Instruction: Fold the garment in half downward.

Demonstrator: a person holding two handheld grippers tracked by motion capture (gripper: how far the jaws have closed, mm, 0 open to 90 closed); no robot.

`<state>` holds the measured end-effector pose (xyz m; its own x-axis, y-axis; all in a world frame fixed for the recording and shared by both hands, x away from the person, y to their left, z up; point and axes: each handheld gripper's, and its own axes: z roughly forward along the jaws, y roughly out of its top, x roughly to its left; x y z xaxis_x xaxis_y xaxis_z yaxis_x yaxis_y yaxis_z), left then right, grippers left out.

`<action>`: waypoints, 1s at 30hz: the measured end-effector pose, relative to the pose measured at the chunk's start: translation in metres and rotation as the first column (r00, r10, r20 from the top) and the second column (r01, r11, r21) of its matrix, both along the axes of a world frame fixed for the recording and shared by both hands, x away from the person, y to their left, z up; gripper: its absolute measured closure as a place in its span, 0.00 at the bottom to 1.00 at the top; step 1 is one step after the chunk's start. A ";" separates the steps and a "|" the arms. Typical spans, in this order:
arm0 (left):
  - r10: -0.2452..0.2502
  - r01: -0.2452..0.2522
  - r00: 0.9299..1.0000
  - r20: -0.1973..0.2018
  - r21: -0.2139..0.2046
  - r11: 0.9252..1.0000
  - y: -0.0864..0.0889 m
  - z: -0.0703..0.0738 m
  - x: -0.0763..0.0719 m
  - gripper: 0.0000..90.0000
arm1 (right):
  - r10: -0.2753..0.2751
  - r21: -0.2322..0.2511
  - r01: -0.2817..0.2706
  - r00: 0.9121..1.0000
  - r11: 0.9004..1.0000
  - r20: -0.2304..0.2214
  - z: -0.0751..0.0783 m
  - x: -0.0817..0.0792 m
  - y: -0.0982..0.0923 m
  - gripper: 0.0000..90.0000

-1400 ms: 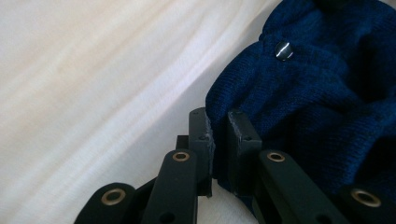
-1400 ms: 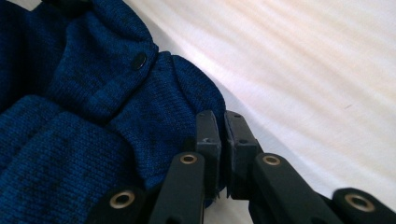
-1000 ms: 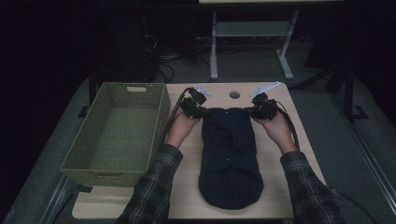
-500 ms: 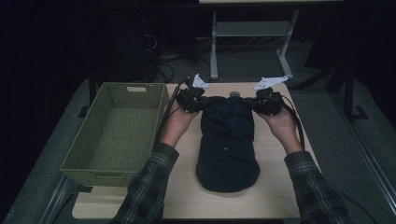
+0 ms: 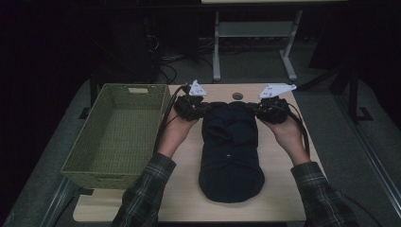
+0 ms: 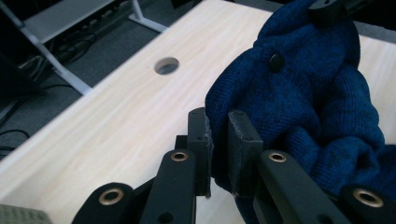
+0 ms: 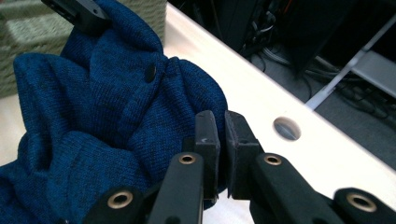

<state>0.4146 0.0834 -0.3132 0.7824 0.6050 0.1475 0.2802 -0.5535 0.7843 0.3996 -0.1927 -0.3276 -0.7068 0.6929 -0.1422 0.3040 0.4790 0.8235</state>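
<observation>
At nine o'clock on the surface (image 5: 279, 189) sits the green woven basket (image 5: 118, 137). Just right of it, at about eleven o'clock, your left tongs (image 5: 202, 108) are clenched on a fold of the dark blue knitted garment (image 5: 231, 151). The garment lies down the middle, from twelve to six o'clock, its far end bunched between your hands. At one o'clock your right tongs (image 5: 259, 108) grip its other corner, near the round hole (image 5: 237, 96).
</observation>
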 end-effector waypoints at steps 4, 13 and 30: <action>0.009 -0.009 0.999 0.039 -0.004 1.000 0.000 0.020 0.006 0.90 | -0.011 0.007 0.011 1.000 1.000 0.029 0.016 0.010 0.001 0.94; -0.006 0.010 0.998 0.063 -0.054 0.998 0.007 0.006 -0.026 0.89 | 0.000 0.052 -0.004 0.998 0.999 0.066 0.013 -0.014 0.000 0.94; -0.078 0.081 0.996 0.048 -0.064 0.995 0.013 -0.036 -0.083 0.88 | 0.039 0.065 -0.041 0.999 0.997 0.027 -0.040 -0.076 -0.001 0.92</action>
